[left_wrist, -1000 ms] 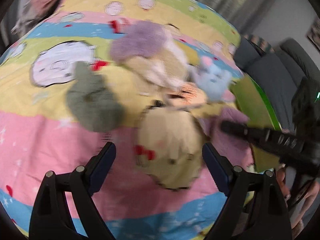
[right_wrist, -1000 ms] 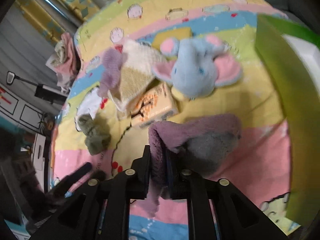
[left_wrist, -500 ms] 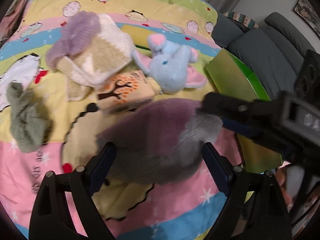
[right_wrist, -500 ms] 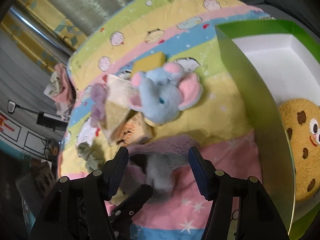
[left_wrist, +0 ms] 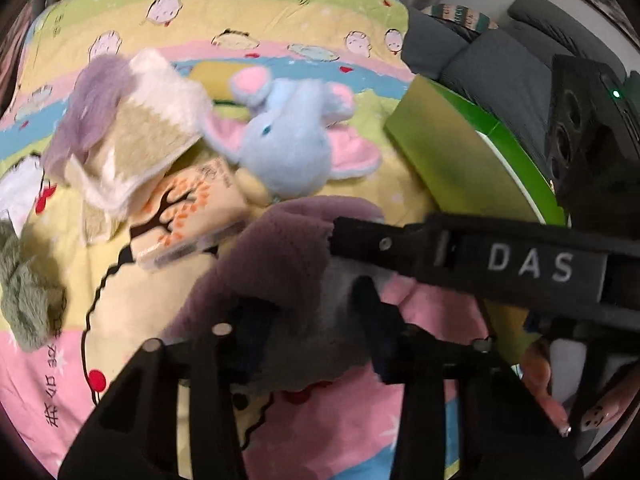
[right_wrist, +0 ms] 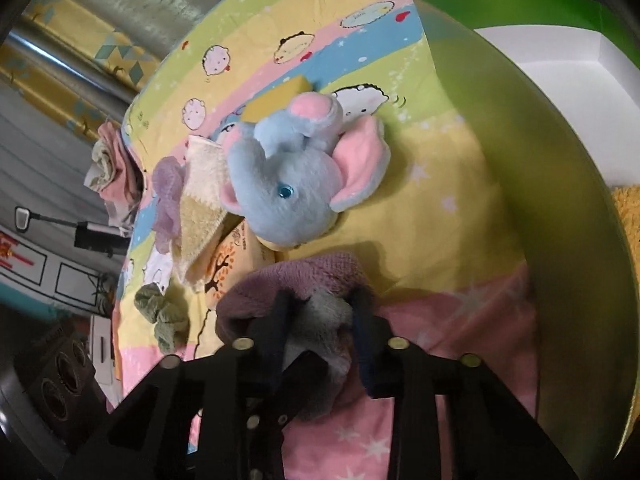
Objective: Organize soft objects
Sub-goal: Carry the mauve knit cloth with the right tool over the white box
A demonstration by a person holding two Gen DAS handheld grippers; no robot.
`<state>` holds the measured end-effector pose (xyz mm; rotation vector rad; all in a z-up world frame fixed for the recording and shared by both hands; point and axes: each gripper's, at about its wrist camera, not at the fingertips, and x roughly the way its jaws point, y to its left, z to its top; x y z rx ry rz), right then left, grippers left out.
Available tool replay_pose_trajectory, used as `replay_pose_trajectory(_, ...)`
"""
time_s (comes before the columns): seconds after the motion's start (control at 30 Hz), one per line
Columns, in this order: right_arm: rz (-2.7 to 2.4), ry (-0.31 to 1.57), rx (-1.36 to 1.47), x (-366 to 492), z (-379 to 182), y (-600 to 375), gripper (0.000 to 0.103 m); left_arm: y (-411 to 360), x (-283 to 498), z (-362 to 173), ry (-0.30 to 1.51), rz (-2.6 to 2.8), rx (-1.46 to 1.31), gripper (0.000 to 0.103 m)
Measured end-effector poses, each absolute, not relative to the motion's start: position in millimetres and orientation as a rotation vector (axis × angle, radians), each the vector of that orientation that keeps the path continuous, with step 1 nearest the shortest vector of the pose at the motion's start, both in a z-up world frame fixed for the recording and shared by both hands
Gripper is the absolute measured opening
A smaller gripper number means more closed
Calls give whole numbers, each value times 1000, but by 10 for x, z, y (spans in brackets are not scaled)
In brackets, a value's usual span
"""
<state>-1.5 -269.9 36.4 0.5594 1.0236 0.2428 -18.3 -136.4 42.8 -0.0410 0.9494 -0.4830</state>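
A purple-and-grey plush cloth point(left_wrist: 296, 264) lies on the striped cartoon bedsheet point(left_wrist: 280, 12). My left gripper point(left_wrist: 308, 304) is closed around its near part, fingers pressed into the fabric. My right gripper point(right_wrist: 320, 308) also grips the same cloth point(right_wrist: 304, 280) from the other side; its arm crosses the left wrist view point(left_wrist: 520, 264). A blue elephant plush point(right_wrist: 296, 184) lies just beyond the cloth, also in the left wrist view point(left_wrist: 288, 148). A green box point(right_wrist: 520, 128) stands to the right, with a cookie plush point(right_wrist: 628, 216) inside.
A cream and purple knit piece point(left_wrist: 132, 140) and a tree-print packet point(left_wrist: 188, 216) lie left of the elephant. A green fuzzy cloth point(left_wrist: 28, 296) lies at far left. A yellow sponge point(right_wrist: 276, 98) sits behind the elephant. A grey sofa point(left_wrist: 480, 52) is beyond the bed.
My left gripper moved right onto the purple-grey cloth and closed on it. My right gripper, open half a second ago, has closed on the same cloth again.
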Motion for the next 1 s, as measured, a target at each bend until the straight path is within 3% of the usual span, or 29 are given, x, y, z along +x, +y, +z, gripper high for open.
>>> replay_pose_trajectory(0.1,283,989,624,-71,420,-2771,22,-1454,-205,585,912,-486,-19,26)
replay_pose_trajectory(0.5,203,622,610,-690,1244,-3228,22,-2019,-482,1415,676,-651,55,25)
replay_pose_trajectory(0.77,1,496,658,-1085,1360,-3867,22,-2684,-551,1464,663,-845,120,26)
replay_pose_trajectory(1.0,-136,501,698,-1214,1257,-4247,22,-3108,-582,1335,732,-953,139,26)
